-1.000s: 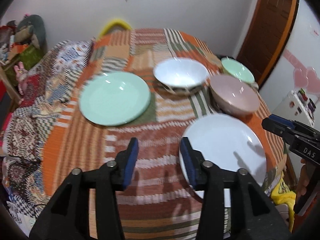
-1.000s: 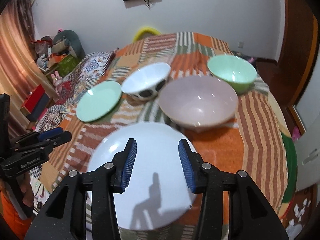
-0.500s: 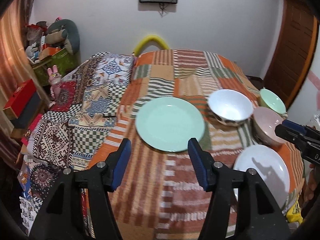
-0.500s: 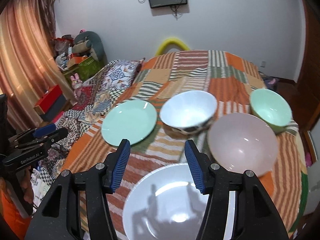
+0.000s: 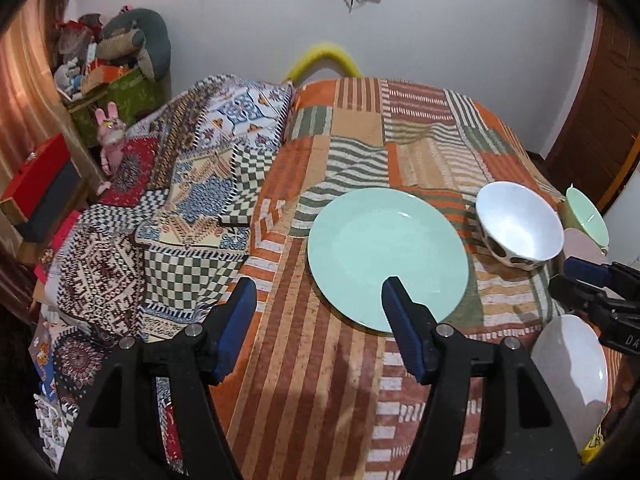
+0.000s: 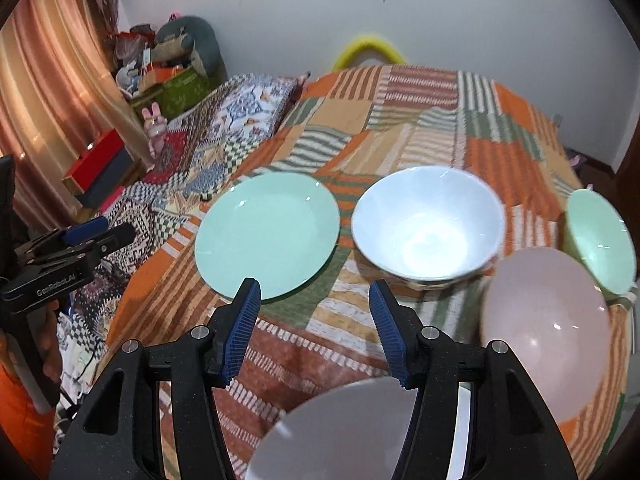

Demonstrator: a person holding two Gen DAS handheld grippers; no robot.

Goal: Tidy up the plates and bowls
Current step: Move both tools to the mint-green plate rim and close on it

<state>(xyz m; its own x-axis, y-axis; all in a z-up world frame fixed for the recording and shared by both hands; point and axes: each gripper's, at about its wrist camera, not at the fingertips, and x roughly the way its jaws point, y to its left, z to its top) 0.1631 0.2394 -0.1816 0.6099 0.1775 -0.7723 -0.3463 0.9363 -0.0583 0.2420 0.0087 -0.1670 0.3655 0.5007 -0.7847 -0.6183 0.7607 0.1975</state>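
A mint green plate point(image 5: 386, 256) point(image 6: 267, 236) lies on the patchwork-covered table. To its right stands a white bowl point(image 5: 520, 224) point(image 6: 426, 222), then a pink bowl point(image 6: 546, 330) point(image 5: 582, 242) and a small green bowl point(image 6: 600, 238) point(image 5: 588, 216). A white plate point(image 5: 570, 368) point(image 6: 340, 432) lies at the near edge. My left gripper point(image 5: 318, 300) is open and empty, above the table at the green plate's near-left edge. My right gripper point(image 6: 314, 302) is open and empty, above the cloth between the white plate and the white bowl.
A patterned quilt point(image 5: 168, 208) covers the surface left of the table. A yellow chair back point(image 5: 320, 60) rises behind the table. Toys and boxes point(image 5: 116, 56) are piled at the far left by a curtain. A wooden door point(image 5: 600, 100) is on the right.
Both grippers have drawn back and swung left. The left one now faces the green plate instead of the white plate. The right one has risen off the white plate. Both jaws opened wider.
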